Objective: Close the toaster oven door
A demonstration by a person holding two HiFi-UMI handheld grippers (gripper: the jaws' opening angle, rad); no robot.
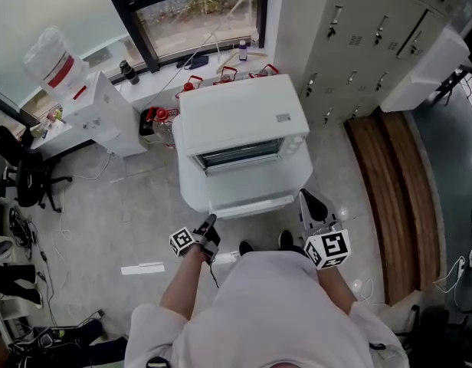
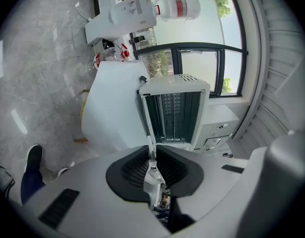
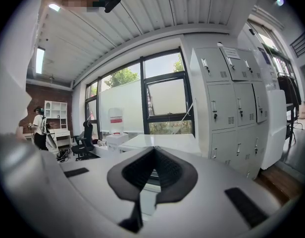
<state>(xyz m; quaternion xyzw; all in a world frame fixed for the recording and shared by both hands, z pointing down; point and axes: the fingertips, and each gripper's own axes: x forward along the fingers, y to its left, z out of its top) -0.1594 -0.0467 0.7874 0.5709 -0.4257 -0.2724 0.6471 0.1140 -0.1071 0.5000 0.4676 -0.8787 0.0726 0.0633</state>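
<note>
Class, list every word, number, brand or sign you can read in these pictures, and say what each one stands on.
No text can be read in any view.
Red label on the water bottle: too small to read.
Grey sticker on top of the toaster oven: too small to read.
Marker cube: black-and-white square patterns only, no letters or numbers.

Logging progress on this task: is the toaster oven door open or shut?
Open: the door is swung down off the toaster oven, leaving its racks in view.
</note>
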